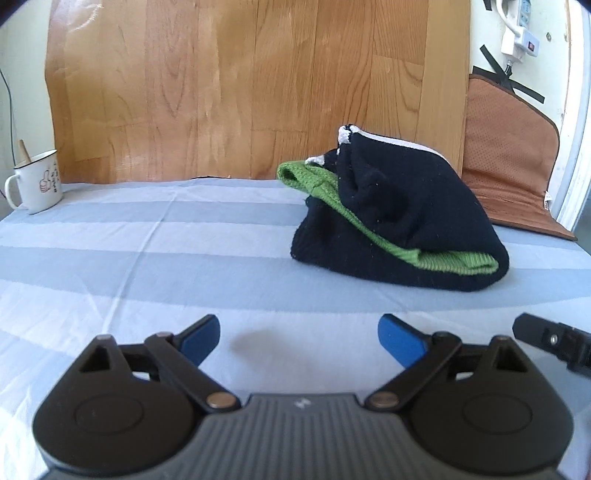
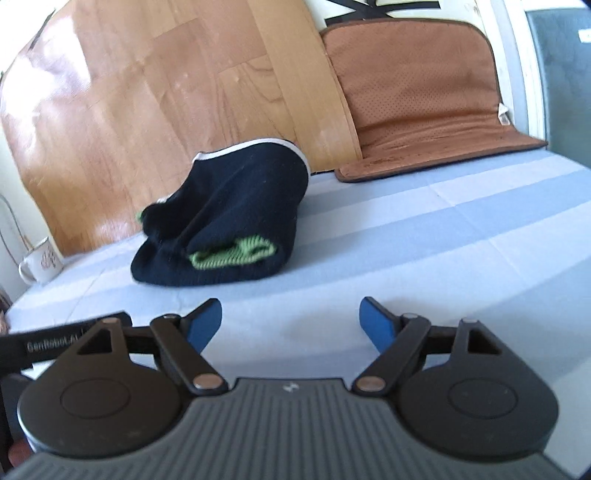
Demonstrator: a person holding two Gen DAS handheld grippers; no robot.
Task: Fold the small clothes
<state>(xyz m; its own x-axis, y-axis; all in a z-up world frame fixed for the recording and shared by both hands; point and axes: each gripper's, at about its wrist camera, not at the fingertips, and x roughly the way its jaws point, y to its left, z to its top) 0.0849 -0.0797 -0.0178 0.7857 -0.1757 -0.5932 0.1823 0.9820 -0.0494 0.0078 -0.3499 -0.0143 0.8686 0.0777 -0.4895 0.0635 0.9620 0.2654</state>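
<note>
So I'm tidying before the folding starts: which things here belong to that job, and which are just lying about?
For the job:
navy garment with green trim
left gripper, open
right gripper, open

Lying about:
white mug
brown mat
power strip

A small dark navy knitted garment with bright green ribbed trim and a thin white edging (image 1: 399, 218) sits bunched in a loose, partly folded heap on the blue-and-white striped cloth of the bench (image 1: 147, 229). Its upper part rises into a rounded hump, with the white edging running along the crest. A green ribbed band sticks out at the back on the left wrist view's left side, and another green band shows in the fold at the near bottom edge (image 2: 232, 254). Nothing is touching it.
</note>
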